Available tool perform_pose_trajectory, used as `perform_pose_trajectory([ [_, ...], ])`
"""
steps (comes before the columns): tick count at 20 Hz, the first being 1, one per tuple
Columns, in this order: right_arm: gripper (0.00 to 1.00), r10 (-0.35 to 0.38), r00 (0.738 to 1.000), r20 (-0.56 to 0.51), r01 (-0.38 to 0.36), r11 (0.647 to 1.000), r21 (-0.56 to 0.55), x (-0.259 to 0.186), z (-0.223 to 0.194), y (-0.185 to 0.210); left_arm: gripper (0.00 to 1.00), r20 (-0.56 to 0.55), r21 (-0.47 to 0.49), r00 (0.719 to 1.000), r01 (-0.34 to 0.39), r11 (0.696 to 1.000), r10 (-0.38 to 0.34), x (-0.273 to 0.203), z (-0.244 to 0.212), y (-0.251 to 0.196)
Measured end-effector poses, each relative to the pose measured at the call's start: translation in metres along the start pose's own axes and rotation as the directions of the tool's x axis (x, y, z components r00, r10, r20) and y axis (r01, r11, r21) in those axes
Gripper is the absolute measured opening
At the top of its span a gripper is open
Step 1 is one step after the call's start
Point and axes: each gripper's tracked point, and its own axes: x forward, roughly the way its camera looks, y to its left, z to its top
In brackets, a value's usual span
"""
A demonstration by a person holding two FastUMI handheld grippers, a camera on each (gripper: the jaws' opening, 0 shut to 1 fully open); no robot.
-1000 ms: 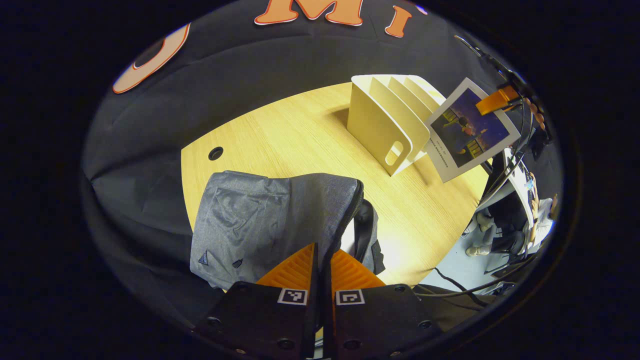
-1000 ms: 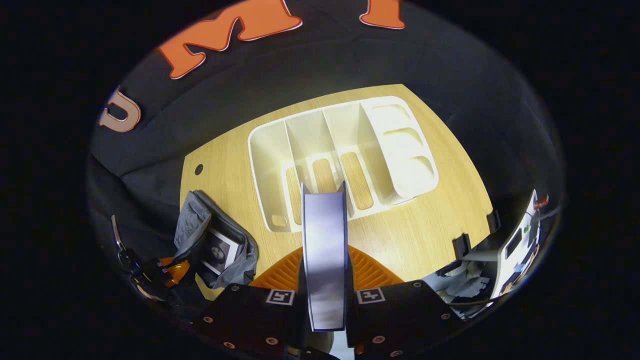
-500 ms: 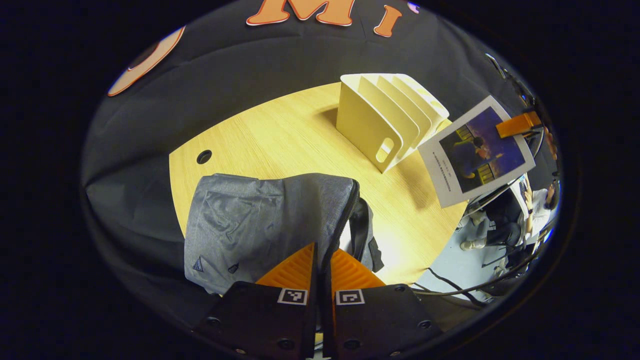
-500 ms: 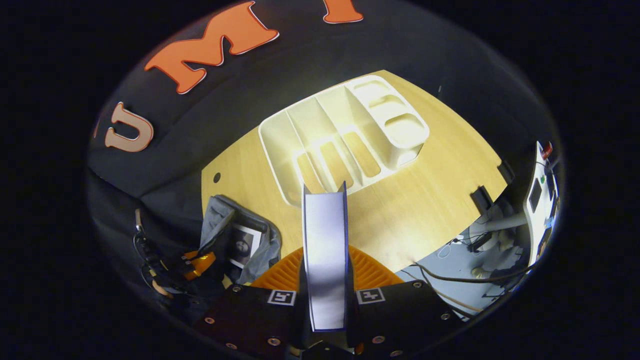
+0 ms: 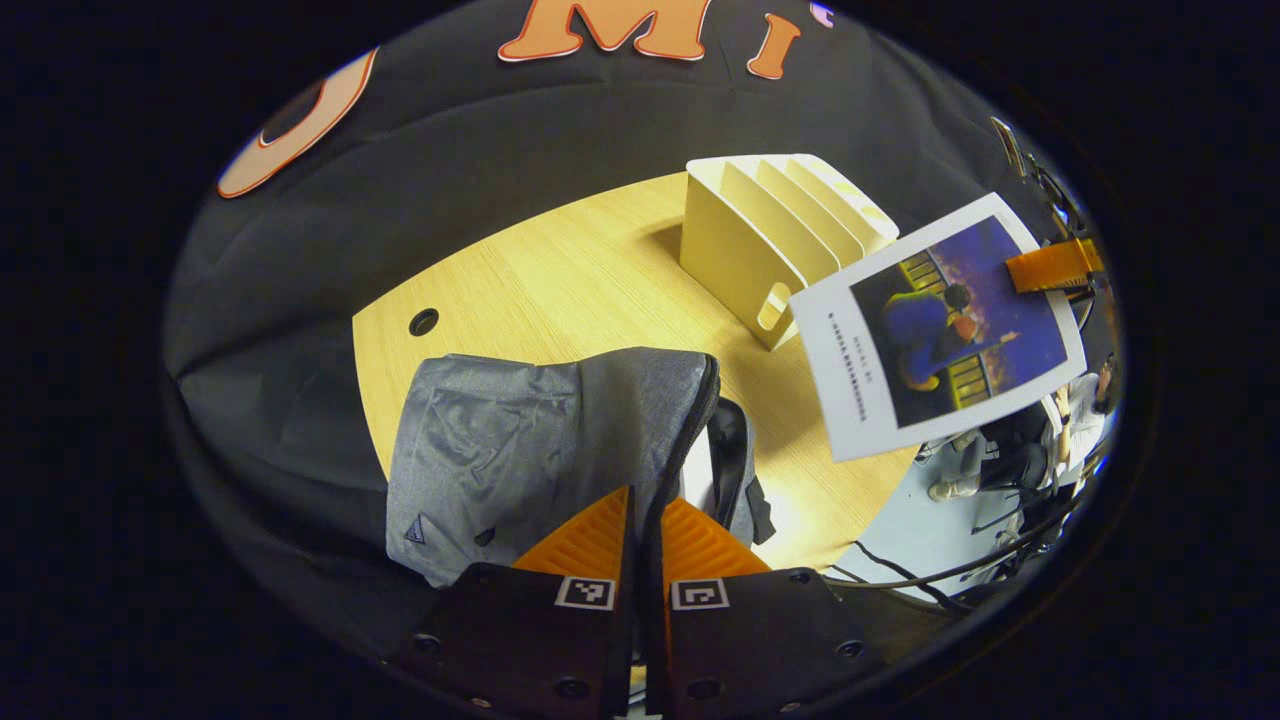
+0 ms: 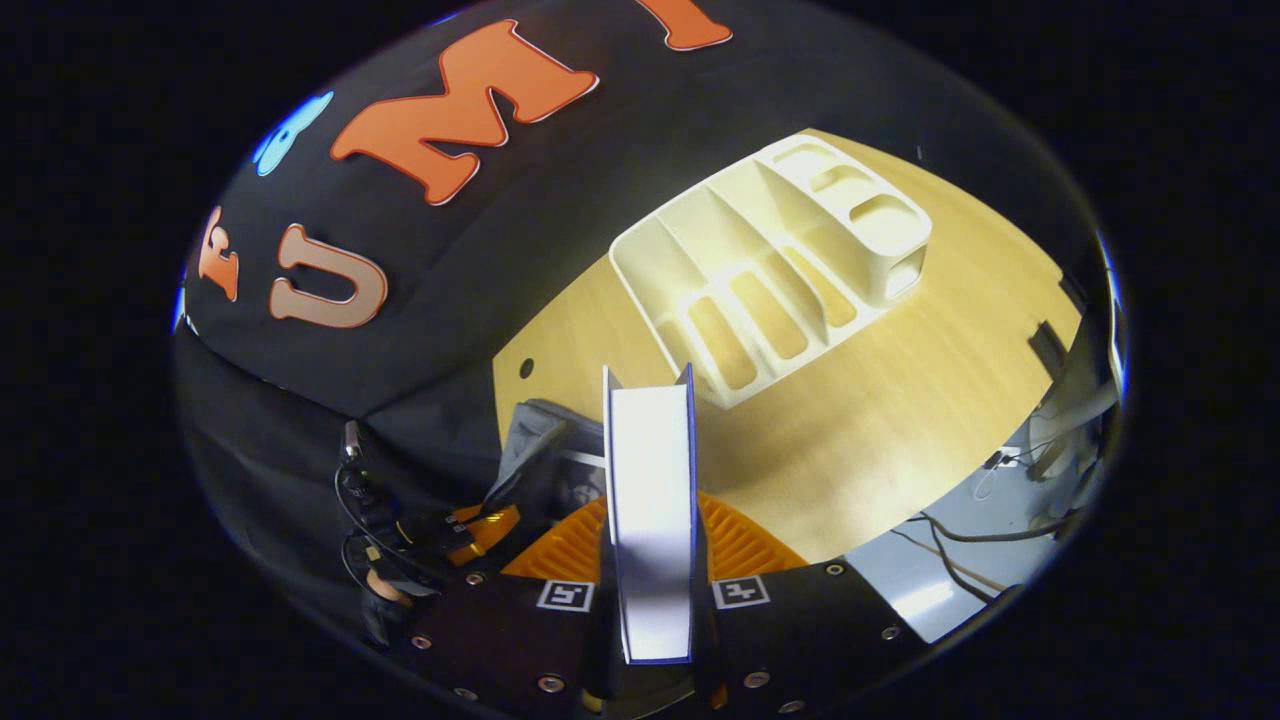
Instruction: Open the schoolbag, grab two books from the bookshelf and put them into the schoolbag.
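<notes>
Two tools are at work, and we describe each in turn; our left tool (image 5: 643,520) has its fingers pressed together on the zip edge of the grey schoolbag (image 5: 520,440), which lies near the front left corner of the worktop (image 5: 560,280); our right tool (image 6: 650,540) is clamped on a book (image 6: 650,500), held edge-on between its fingers above the worktop's front edge; in the left gripper view we see that book's cover facing us, in the air just right of the cream bookshelf (image 5: 770,240), which stands toward the back right of the worktop with its slots bare; in the right gripper view we see part of another book inside the bag's mouth, half hidden.
</notes>
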Motion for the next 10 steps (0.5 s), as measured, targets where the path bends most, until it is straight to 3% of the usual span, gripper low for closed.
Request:
perform_pose_trajectory([
  [10, 0.28, 0.181, 0.982, -0.058, -0.174, 0.980, 0.097, 0.066, -0.044, 0.051, 0.07, 0.038, -0.018, 0.999, -0.032, 0.999, 0.033, -0.024, 0.011, 0.009],
])
